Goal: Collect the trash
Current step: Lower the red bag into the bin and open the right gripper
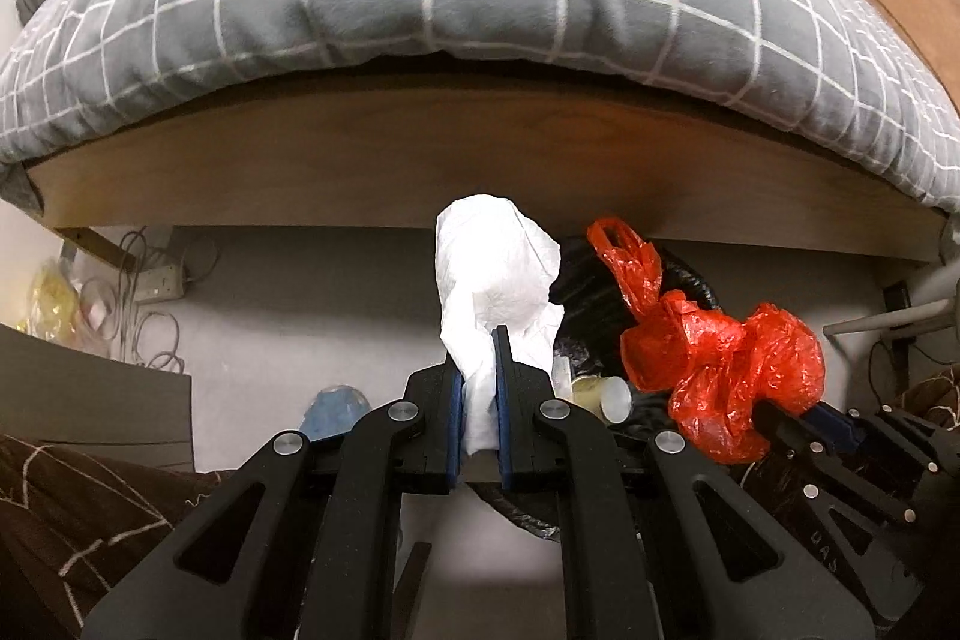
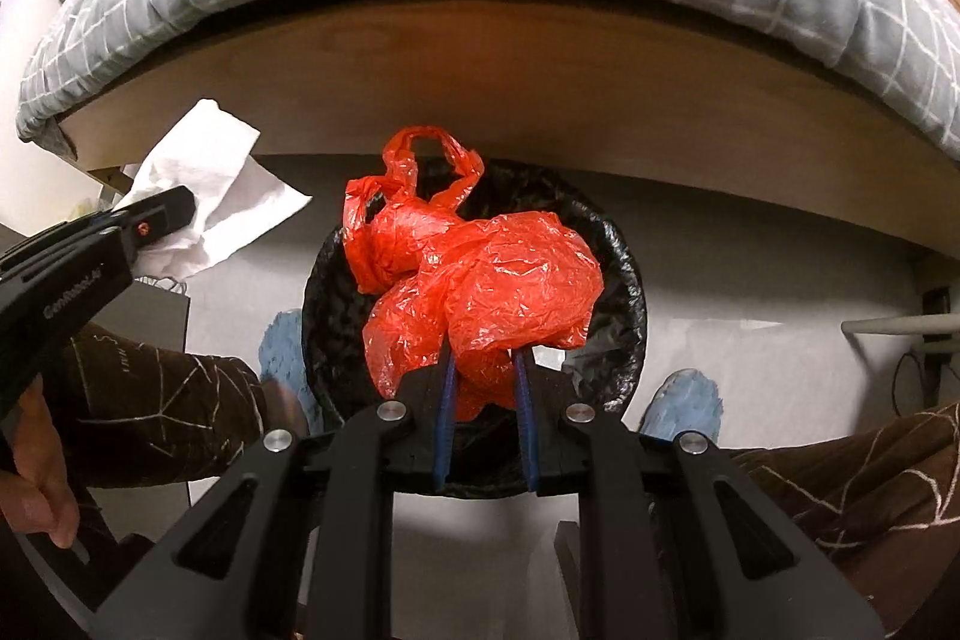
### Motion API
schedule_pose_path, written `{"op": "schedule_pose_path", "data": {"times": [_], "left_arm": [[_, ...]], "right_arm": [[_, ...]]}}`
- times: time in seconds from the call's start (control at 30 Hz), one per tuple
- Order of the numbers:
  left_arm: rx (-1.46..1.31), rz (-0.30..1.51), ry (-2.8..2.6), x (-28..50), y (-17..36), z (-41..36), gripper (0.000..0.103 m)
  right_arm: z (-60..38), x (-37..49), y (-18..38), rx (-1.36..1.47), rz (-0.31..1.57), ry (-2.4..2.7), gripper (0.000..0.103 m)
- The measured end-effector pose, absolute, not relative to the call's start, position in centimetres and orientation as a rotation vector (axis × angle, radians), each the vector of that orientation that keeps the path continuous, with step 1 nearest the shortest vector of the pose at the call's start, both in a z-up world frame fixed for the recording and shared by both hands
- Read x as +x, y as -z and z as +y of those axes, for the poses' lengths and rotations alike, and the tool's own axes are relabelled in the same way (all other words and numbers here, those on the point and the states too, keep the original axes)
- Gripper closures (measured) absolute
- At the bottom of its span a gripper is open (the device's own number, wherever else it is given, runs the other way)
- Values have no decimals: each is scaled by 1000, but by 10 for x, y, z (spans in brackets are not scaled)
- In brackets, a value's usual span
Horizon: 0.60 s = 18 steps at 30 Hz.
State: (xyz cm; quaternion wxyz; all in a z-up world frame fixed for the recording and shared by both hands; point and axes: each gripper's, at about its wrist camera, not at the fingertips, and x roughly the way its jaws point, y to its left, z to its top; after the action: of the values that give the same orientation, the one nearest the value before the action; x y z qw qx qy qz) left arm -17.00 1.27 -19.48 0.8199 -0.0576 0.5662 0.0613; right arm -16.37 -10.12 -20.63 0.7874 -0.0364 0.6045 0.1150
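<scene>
Right wrist view: the right gripper (image 2: 483, 376) was clamped on a crumpled red plastic bag (image 2: 480, 274), suspended at frame centre directly over the black-lined bin (image 2: 630, 292), evidently for disposal. Upper left, the left gripper (image 2: 162, 214) was pinching a white tissue (image 2: 210, 172) alongside.

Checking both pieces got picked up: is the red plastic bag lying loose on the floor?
No, the right gripper holds the red plastic bag above the black-lined bin.

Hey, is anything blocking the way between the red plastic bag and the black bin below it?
Nothing visible. The red plastic bag, held in the right claw, hangs right over the open mouth of the black-lined bin. The white tissue in the left claw sits off to the side.
</scene>
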Motion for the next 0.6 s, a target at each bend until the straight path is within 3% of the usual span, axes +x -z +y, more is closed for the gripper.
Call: {"op": "schedule_pose_path", "data": {"times": [0.23,0.3,0.6], "left_arm": [[-127,1209,-143,-170,194,15,95],[-131,1209,-142,-169,193,12,95],[-126,1201,-101,-168,190,1,95]], "right_arm": [[-98,-159,211,-92,1303,-254,74],[-98,-158,208,-98,1285,-251,61],[-119,-159,176,-86,1159,-193,26]]}}
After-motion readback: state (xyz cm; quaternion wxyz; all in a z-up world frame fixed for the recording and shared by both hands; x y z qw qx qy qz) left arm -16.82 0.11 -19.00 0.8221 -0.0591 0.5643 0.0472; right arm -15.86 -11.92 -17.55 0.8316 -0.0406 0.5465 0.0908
